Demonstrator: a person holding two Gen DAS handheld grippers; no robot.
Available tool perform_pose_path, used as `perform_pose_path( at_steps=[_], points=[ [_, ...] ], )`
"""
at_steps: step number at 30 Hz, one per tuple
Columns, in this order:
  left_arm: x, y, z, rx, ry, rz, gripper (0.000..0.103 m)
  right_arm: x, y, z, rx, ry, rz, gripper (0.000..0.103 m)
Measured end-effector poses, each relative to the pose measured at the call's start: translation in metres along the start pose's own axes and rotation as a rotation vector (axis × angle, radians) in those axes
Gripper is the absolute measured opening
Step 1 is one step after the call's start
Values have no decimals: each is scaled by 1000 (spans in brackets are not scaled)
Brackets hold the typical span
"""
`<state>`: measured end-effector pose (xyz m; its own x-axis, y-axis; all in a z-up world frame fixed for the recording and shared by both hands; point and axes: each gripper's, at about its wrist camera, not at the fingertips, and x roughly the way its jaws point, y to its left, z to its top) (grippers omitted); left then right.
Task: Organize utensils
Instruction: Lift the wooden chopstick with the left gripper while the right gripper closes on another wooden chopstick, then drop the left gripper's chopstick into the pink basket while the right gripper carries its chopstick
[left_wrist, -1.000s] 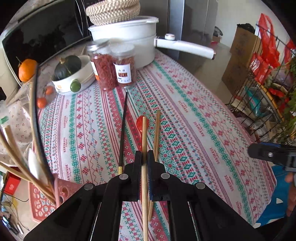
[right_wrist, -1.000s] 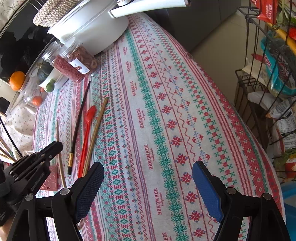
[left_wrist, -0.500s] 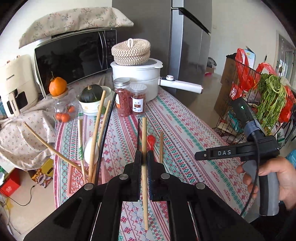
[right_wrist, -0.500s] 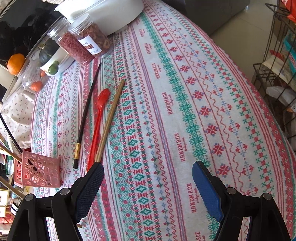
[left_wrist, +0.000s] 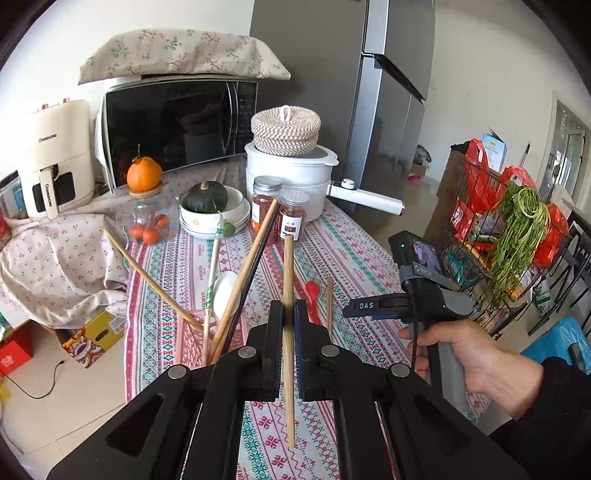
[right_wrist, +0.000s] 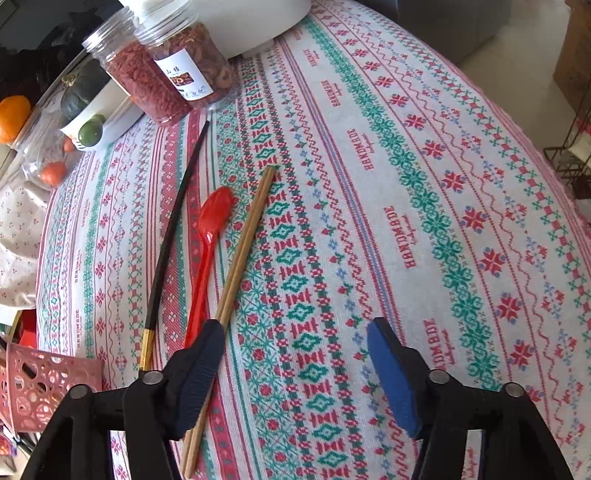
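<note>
My left gripper (left_wrist: 288, 332) is shut on a wooden chopstick (left_wrist: 288, 273) and holds it upright above the patterned tablecloth (left_wrist: 351, 251). Just left of it stands a pink perforated holder (left_wrist: 190, 332) with several chopsticks and a white spoon (left_wrist: 223, 295). A hand (left_wrist: 476, 354) holds my right gripper (right_wrist: 295, 362) low over the cloth; its jaws are closing with only bare cloth between them. A pair of wooden chopsticks (right_wrist: 243, 251) runs under its left finger (right_wrist: 201, 369). A red spoon (right_wrist: 210, 229) and a black chopstick (right_wrist: 173, 236) lie left of that pair.
Two jars (right_wrist: 166, 74) of dried red food, a white pot (left_wrist: 291, 177) with a woven lid, a bowl with a dark squash (left_wrist: 210, 210) and a glass jar of oranges (left_wrist: 147, 218) stand at the back. A wire rack (left_wrist: 509, 236) of groceries stands off the table's right edge.
My left gripper has risen and tilted up with the chopstick, and the pink holder is now just left of it. My right gripper has come down closer to the utensils, its jaws narrower.
</note>
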<state>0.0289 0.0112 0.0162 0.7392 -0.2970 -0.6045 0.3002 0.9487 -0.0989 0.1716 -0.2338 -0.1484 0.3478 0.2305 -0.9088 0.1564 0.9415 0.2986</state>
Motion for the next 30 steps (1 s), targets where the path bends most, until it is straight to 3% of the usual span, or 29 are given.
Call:
perform_pose_path(
  at_steps=[7, 12, 17, 20, 23, 30],
  points=[
    [-2, 18, 1, -56, 12, -20, 5, 23, 49, 8, -160, -41, -91, 51],
    [-4, 25, 0, -63, 15, -13, 5, 43, 56, 9, -191, -8, -211, 32],
    [-5, 30, -2, -74, 22, -14, 5, 45, 51, 14, -192, 24, -229, 17],
    [-6, 30, -3, -71, 23, -21, 5, 39, 41, 12, -149, 49, -201, 9],
    [-10, 29, -3, -63, 14, -25, 5, 25, 31, 7, -130, 42, -140, 9],
    [-21, 33, -4, -74, -7, -34, 5, -31, 26, 4, -137, -72, -8, 9]
  ],
)
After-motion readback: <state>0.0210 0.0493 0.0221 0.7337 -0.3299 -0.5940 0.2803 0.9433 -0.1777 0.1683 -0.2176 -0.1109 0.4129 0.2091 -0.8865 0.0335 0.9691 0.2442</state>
